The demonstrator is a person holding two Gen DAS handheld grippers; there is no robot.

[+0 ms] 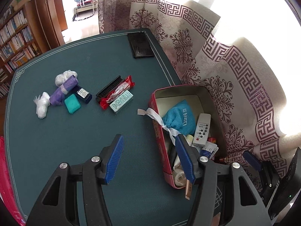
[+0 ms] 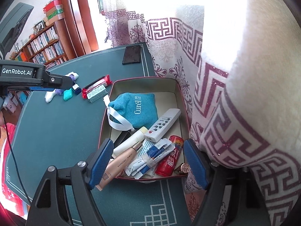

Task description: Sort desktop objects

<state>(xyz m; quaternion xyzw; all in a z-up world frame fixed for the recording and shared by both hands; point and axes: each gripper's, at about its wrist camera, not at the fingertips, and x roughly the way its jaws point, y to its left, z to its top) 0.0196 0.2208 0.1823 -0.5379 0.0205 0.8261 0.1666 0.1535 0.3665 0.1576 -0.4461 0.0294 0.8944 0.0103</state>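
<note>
A red tin box with a cream inside stands at the table's right edge. In it lie a teal Curel pouch with a white ribbon, a white remote, a beige tube, sachets and a red tube. My right gripper hangs open over the box's near end, pads clear of the items below. My left gripper is open and empty above the table, its right finger over the box's left wall. Loose items lie mid-table.
On the green table mat lie white bag rolls, a purple roll, a teal case, a dark blue box, a black comb, a red wrapper and a pale box. A black wallet is at the far edge. Curtain on the right.
</note>
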